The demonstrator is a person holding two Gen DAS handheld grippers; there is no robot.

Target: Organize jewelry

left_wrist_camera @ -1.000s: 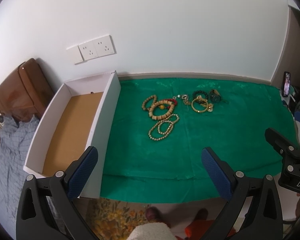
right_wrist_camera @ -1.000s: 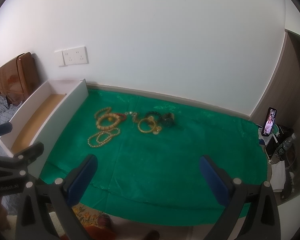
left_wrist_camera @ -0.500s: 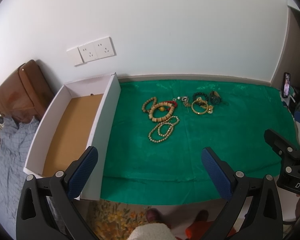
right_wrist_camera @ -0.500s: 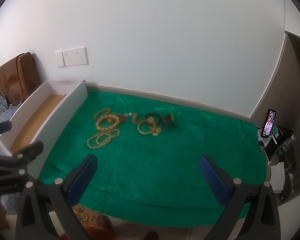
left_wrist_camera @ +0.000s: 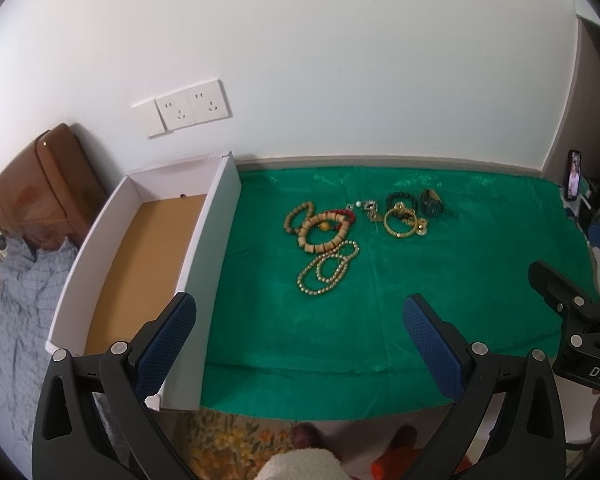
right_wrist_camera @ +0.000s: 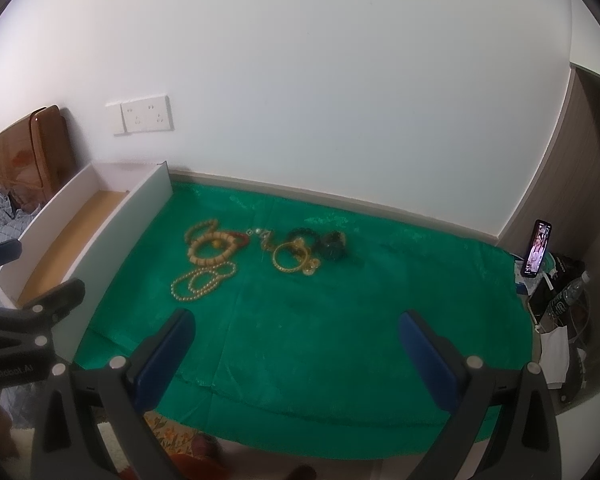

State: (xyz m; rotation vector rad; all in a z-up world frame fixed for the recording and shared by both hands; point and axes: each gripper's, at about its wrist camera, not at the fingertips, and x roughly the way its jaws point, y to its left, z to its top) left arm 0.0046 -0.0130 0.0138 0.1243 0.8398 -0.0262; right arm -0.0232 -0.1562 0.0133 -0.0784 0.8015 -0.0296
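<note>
Jewelry lies in a cluster on a green cloth [left_wrist_camera: 380,320]: a pearl necklace [left_wrist_camera: 327,268], a wooden bead bracelet [left_wrist_camera: 323,230], a gold bangle [left_wrist_camera: 400,220] and dark green beads [left_wrist_camera: 432,202]. The same pieces show in the right wrist view: the pearls [right_wrist_camera: 202,280], the gold bangle [right_wrist_camera: 292,258]. A white box with a brown floor [left_wrist_camera: 140,248] stands left of the cloth and holds nothing visible. My left gripper [left_wrist_camera: 298,332] is open and empty above the cloth's near edge. My right gripper [right_wrist_camera: 296,344] is open and empty, also near the front edge.
A wall with sockets [left_wrist_camera: 188,108] backs the table. A phone [right_wrist_camera: 536,248] and bottles stand at the far right. A brown headboard [left_wrist_camera: 48,184] and blue bedding [left_wrist_camera: 16,304] lie to the left. A patterned rug [left_wrist_camera: 228,444] shows below the table.
Both cameras have pulled back and up slightly, so the jewelry looks a little smaller and farther. Nothing on the cloth has moved. Both grippers stay open.
</note>
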